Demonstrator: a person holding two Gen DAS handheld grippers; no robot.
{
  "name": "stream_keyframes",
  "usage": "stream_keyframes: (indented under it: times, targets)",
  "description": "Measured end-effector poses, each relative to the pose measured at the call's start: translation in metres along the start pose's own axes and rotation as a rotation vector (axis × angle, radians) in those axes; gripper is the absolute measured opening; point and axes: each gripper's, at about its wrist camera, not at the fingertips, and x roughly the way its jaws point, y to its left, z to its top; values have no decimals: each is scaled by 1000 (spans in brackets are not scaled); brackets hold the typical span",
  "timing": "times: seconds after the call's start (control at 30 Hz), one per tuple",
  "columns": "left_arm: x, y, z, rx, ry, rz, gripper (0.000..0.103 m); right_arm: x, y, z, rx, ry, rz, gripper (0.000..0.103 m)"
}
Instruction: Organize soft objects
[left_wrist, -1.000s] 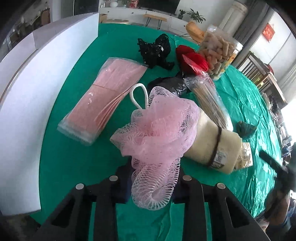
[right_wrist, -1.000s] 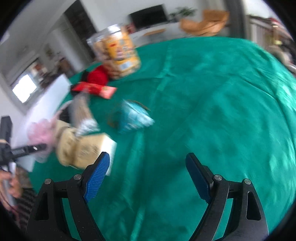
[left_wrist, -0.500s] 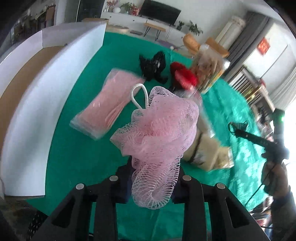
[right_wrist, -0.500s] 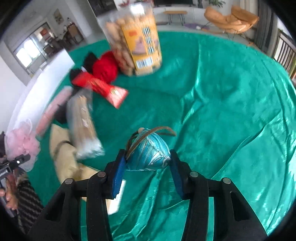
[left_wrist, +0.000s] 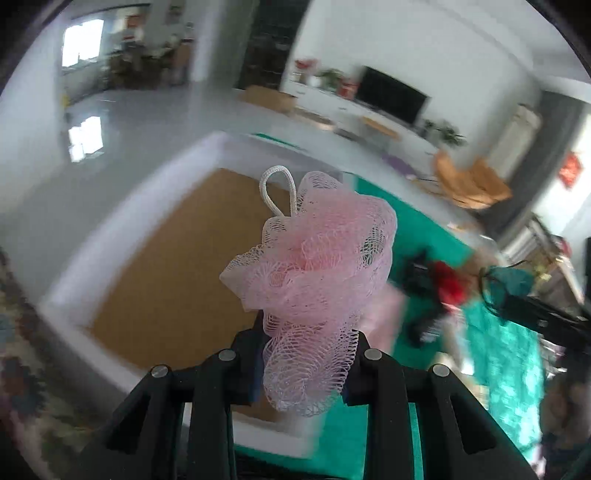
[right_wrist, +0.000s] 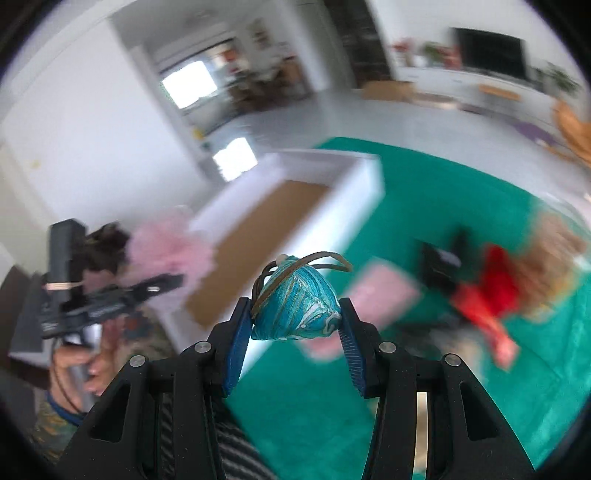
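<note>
Already both hands are loaded and neither load is put away yet: the left gripper (left_wrist: 306, 350) has its jaws clamped on the tail of a pink mesh bath pouf (left_wrist: 314, 266), held in the air in front of the white box (left_wrist: 122, 229), whose brown floor looks bare as far as it shows. The right gripper (right_wrist: 293, 332) has its jaws pressed on both sides of a teal fabric pouch (right_wrist: 295, 308), lifted clear of the green worktop (right_wrist: 461, 406). By my reading, both drops remain, and a pink packet (right_wrist: 380, 291), something red and something black lie blurred on the cloth, left to sort. Only the right wrist view shows the left gripper from outside, with the hand (right_wrist: 79, 363) carrying it; the left view shows more of the box's floor.
</note>
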Motion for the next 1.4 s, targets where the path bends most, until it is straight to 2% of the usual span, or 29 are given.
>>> stream_keyframes:
  times: [0.07,0.1,0.13,0.17,0.2,0.27,0.33,0.43,0.57,0.7,0.8,0.9,1.03,1.13,1.2,1.27,1.4]
  targets:
    - [4,27,7,-18,4,93,39,29,24,13,-14,16,42,53]
    - [6,37,10,-28,3,136,59,46,36,19,-8,29,68,55]
    - [10,48,11,-41,3,195,81,57,43,23,-3,42,76,64]
    - [12,58,12,-51,-5,239,87,67,50,25,7,54,79,71]
    - [13,65,10,-57,-14,255,89,75,55,28,19,57,78,75]
    - [15,74,8,-81,-12,245,89,75,57,28,28,52,80,75]
    - [15,76,6,-102,-13,203,89,68,57,25,27,29,65,74]
    - [10,60,-11,-69,-13,158,89,35,42,15,30,-34,-11,74]
    - [13,-3,-35,51,20,27,89,-1,-15,-7,70,-112,-156,75]
    - [30,-81,-73,201,104,-129,90,-39,-91,-65,122,-149,-381,75]
    - [56,-135,-114,309,182,-193,90,-57,-138,-111,166,-123,-525,75]
    - [91,-167,-145,344,267,-203,89,-77,-181,-167,244,-95,-627,75]
    - [133,-190,-164,356,340,-186,89,-100,-211,-221,319,-76,-676,75]
    - [151,-196,-167,404,337,-115,89,-102,-212,-248,320,-41,-659,75]
    - [165,-198,-165,398,337,-98,89,-103,-199,-259,281,-35,-629,75]
    - [172,-189,-161,382,332,-98,89,-101,-184,-268,208,-32,-604,75]
    - [183,-194,-154,421,274,-57,90,-75,-162,-271,82,20,-576,75]
